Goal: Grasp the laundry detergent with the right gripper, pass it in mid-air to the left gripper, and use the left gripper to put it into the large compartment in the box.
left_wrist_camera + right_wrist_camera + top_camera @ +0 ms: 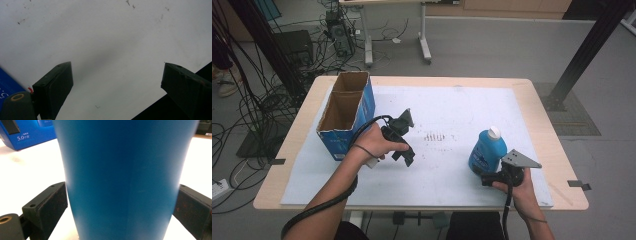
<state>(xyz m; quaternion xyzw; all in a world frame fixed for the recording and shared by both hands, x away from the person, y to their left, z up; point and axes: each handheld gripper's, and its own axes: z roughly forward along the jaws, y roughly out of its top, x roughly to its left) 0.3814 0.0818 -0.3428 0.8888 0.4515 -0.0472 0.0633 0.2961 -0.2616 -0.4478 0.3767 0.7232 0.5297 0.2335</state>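
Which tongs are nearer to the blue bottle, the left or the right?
Right. The right tongs have a jaw at each side of the blue bottle, against its body. The left tongs are apart from it, open over the white mat.

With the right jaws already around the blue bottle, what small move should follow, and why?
Probably a short lift of the blue bottle toward the open cardboard box. The right gripper has its jaws against both sides of the bottle, which stands upright on the white mat. The left gripper is open over bare mat, holding nothing.
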